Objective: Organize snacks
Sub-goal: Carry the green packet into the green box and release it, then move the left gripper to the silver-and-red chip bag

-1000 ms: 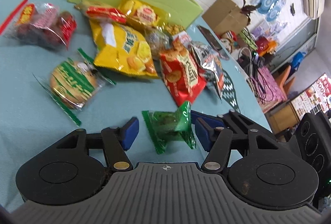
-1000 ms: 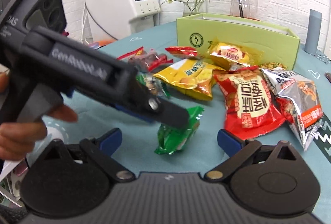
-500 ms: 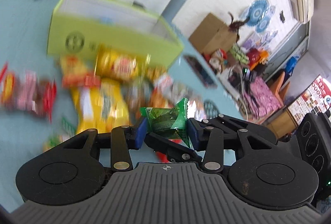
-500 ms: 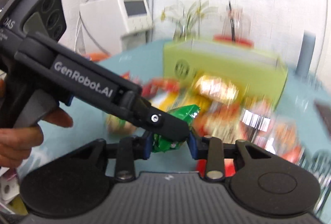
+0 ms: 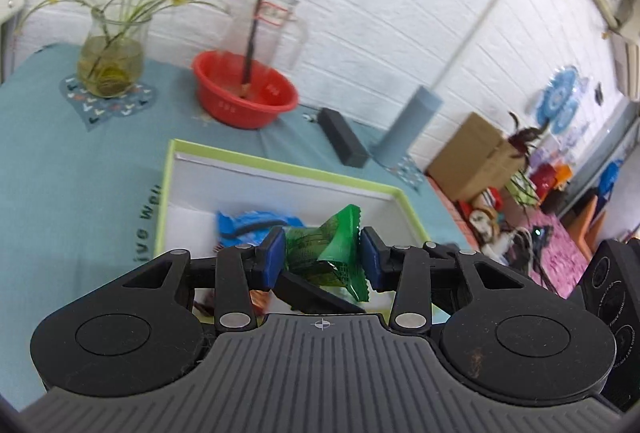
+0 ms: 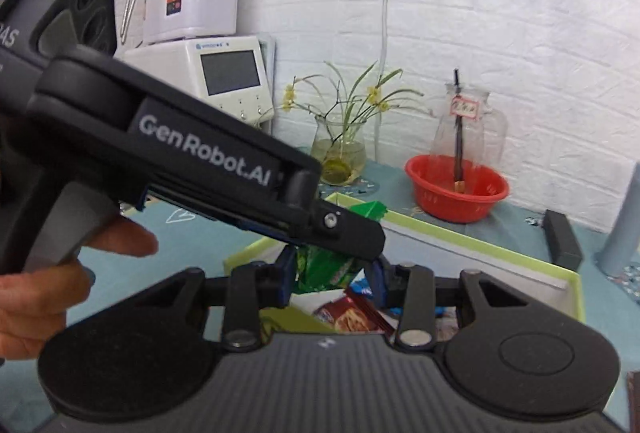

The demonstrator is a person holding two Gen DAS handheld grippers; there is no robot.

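Observation:
A green snack packet hangs in the air over the open white box with a lime-green rim. My left gripper is shut on it, blue pads pressing both sides. In the right wrist view the same packet sits between the pads of my right gripper, which still touch it while the jaws are opening. The left gripper's finger crosses in front and covers the packet's top. Inside the box lie a blue packet and a red packet.
Behind the box stand a red bowl, a glass pitcher, a vase with yellow flowers, a black bar and a grey-blue cylinder. A person's hand holds the left gripper. White machines stand at the back left.
Both grippers closed on the green packet, lifted it off the table and carried it forward over the box. The pile of snacks has dropped out of view.

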